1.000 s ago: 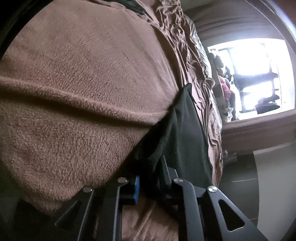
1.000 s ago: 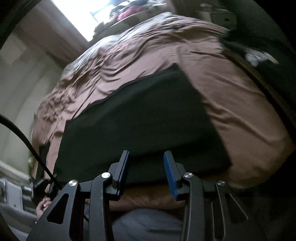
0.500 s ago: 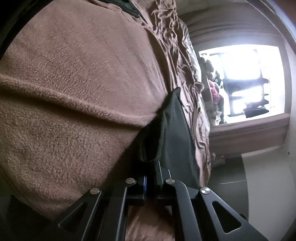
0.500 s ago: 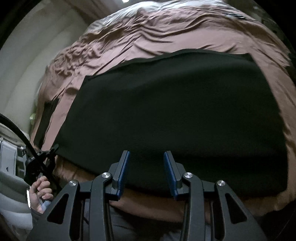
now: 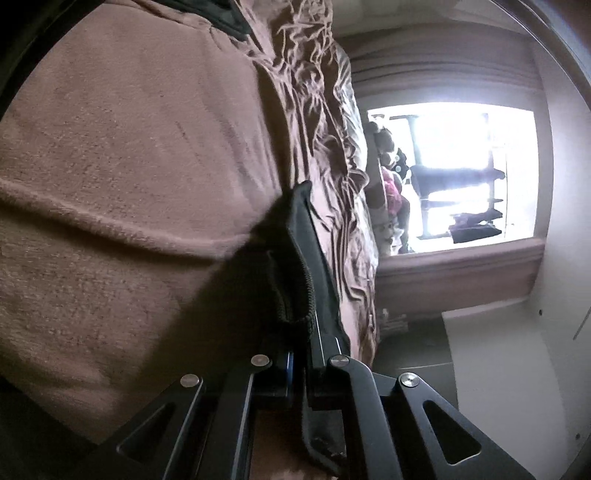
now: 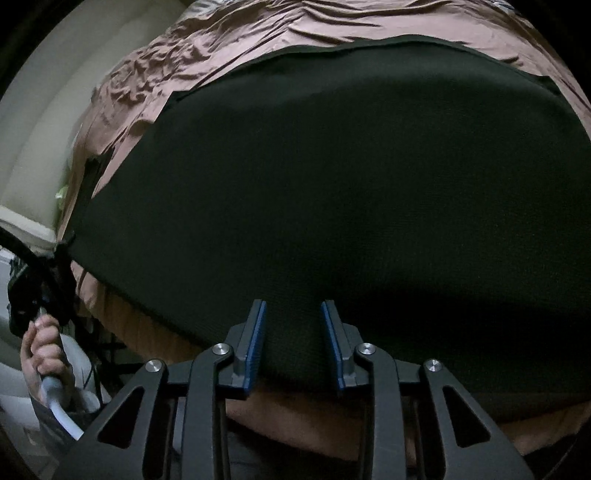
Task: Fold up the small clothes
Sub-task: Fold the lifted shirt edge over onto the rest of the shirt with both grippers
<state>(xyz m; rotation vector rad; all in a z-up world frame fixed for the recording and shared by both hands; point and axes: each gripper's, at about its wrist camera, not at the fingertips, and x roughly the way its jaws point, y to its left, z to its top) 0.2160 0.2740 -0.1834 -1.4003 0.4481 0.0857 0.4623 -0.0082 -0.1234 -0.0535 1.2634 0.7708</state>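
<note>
A black knit garment [image 6: 332, 177] lies spread flat on a brown blanket [image 6: 229, 48] on a bed. My right gripper [image 6: 293, 314] is open, its blue pads [image 6: 255, 343] hovering over the garment's near edge, empty. In the left wrist view my left gripper [image 5: 301, 347] is shut on the garment's corner [image 5: 295, 280], which stands up edge-on from the fuzzy brown blanket [image 5: 129, 147]. In the right wrist view the left gripper and the hand holding it [image 6: 40, 332] show at the garment's far left corner.
A bright window [image 5: 461, 173] with a clothes rack and a pile of things [image 5: 391, 184] lies beyond the bed. A pale wall [image 6: 44, 110] runs along the bed's left side. Another dark item [image 5: 221, 14] lies at the blanket's top edge.
My right gripper has moved forward over the black garment, which now fills its view. My left gripper has closed tight on the garment's corner.
</note>
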